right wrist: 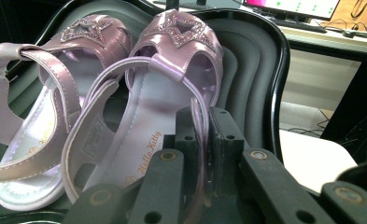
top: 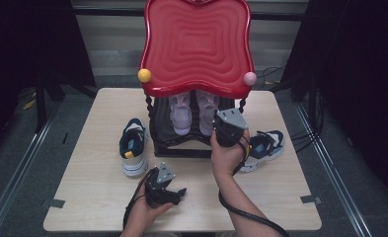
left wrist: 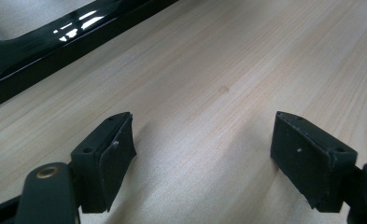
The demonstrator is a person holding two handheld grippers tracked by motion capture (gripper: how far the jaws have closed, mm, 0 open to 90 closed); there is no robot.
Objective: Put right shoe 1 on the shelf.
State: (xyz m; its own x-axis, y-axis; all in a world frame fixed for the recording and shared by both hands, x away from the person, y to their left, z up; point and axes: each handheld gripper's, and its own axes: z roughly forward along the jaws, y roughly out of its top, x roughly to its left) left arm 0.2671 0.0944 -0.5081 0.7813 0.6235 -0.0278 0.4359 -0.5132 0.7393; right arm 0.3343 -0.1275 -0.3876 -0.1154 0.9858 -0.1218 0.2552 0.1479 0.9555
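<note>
Nearest the person, the left gripper (top: 180, 191) lies low over the front of the pale wood-grain table (top: 93, 187), held in the left hand (top: 144, 212). In the left gripper view its two black jaws stand well apart with nothing but bare tabletop between them; the pads touch nothing, so this gripper is released. The glossy black base rail of the shoe rack (left wrist: 55, 44) runs across the upper left of that view, a little beyond the jaws.

Farther in, the right hand (top: 226, 158) holds the right gripper (top: 220, 129) at the front right of the rack's lower shelf. In the right gripper view its jaws are clenched tight on the thin heel strap of the right-hand lilac patent sandal with a glittery star on the toe (right wrist: 172, 70); the strap passes up between the two pads. That sandal lies on the dark moulded lower shelf of the rack (right wrist: 251, 70), toe pointing away, just beside its twin, the left-hand lilac star sandal (right wrist: 55, 93).

On the table to either side of the rack lie a navy and white sneaker with a yellow tab (top: 133, 145) at left and a second navy and white sneaker (top: 263, 148) at right, by the right wrist. Above all, the wavy red plastic top tray of the rack (top: 196, 44) overhangs the sandals.
</note>
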